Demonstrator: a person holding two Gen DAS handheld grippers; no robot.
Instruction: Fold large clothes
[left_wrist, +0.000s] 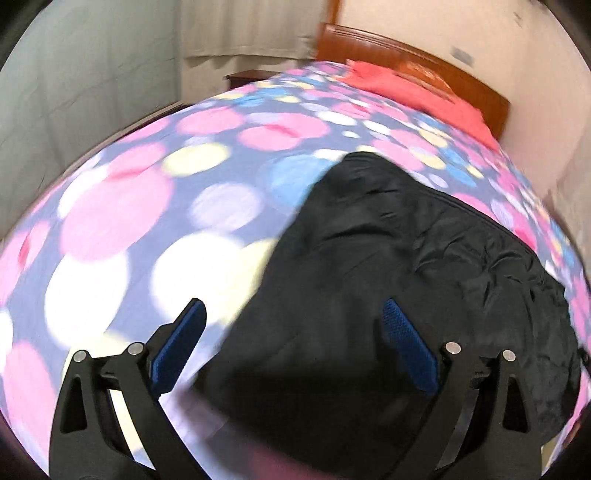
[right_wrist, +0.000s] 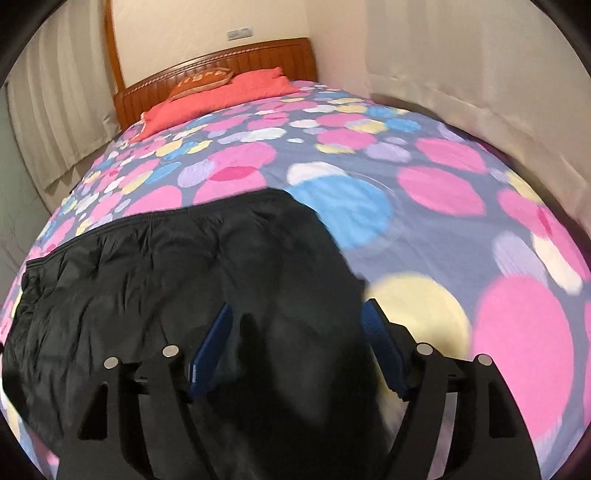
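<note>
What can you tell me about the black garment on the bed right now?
The black garment is a large, slightly shiny, wrinkled piece that looks like thin synthetic fabric, with a straight seamed or zippered far edge. It lies spread on the dotted bedspread, well short of the red pillow. Its near part bunches up toward both cameras: fabric sits between the open fingers of the left gripper and of the right gripper. Blur hides whether either finger pad touches it.

bedspread (left_wrist: 122, 206): motion-blurred | jacket (right_wrist: 155, 280): bottom edge cut off
</note>
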